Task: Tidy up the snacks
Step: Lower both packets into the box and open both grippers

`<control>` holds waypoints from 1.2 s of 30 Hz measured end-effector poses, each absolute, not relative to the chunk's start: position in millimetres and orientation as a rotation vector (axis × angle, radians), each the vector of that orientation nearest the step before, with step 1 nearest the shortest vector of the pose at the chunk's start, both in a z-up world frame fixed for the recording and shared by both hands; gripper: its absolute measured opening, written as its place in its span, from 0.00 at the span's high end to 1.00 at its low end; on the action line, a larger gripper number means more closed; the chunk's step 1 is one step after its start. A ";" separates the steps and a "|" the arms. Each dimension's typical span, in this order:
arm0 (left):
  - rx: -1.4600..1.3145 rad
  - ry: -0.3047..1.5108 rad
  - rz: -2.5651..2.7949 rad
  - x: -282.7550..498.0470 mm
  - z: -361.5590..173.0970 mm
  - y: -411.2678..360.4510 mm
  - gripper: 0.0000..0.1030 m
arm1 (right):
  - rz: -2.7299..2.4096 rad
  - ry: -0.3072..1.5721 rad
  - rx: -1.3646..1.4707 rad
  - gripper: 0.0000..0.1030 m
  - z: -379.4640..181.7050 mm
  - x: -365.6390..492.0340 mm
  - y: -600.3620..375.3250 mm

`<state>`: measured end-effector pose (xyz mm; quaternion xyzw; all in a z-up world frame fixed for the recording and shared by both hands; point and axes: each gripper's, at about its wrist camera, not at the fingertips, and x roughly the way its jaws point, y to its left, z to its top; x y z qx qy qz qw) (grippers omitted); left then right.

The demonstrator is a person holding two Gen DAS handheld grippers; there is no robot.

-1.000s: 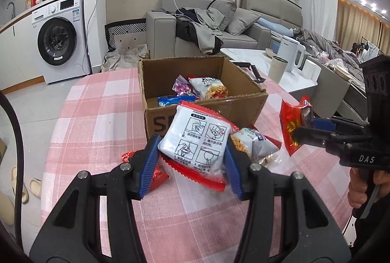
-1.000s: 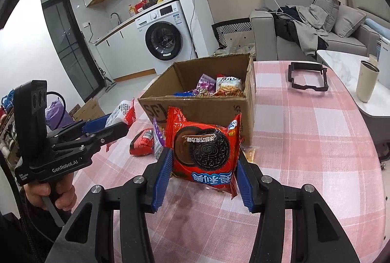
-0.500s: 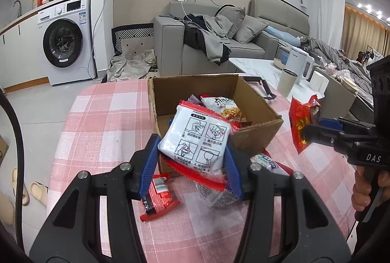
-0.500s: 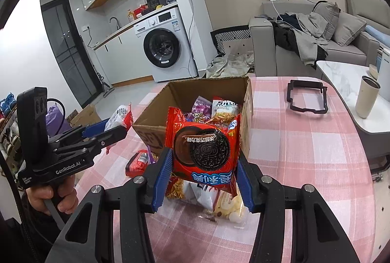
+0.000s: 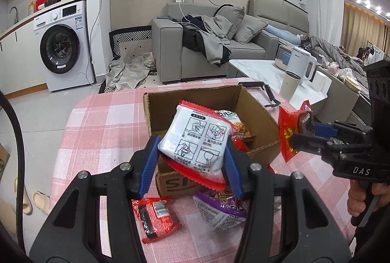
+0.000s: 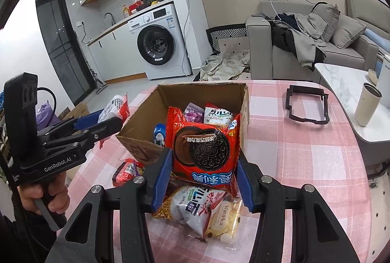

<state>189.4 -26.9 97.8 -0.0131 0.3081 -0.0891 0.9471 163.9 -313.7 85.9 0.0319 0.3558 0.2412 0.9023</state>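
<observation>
Cardboard box (image 6: 244, 102), two tongs (image 5: 192, 160) (image 6: 203, 177), one packet each.

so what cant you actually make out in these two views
- Cardboard box floor, left wrist view: hidden behind the white packet in the left gripper.
- Snacks under the cookie packet, right wrist view: partly covered by it and the right gripper.
- Box lettering: cut off in both views.
</observation>
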 end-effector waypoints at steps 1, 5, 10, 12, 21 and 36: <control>-0.024 0.629 -0.180 192.1 97.8 -27.9 0.53 | 0.492 0.734 0.059 0.51 86.6 165.9 -313.5; -0.018 0.639 -0.180 204.1 97.7 -32.3 0.53 | 0.472 0.728 0.045 0.51 87.8 176.3 -315.4; -0.001 0.643 -0.179 218.2 96.8 -37.3 0.53 | 0.450 0.721 0.036 0.51 88.7 187.1 -317.5; 0.004 0.642 -0.177 225.0 96.9 -38.9 0.53 | 0.438 0.715 0.022 0.51 89.6 189.9 -316.2; 0.016 0.654 -0.173 245.9 90.0 -44.2 0.53 | 0.439 0.708 -0.004 0.51 89.8 204.7 -305.9; 0.026 0.685 -0.164 273.3 71.8 -41.9 0.53 | 0.425 0.719 -0.022 0.51 79.9 230.9 -293.2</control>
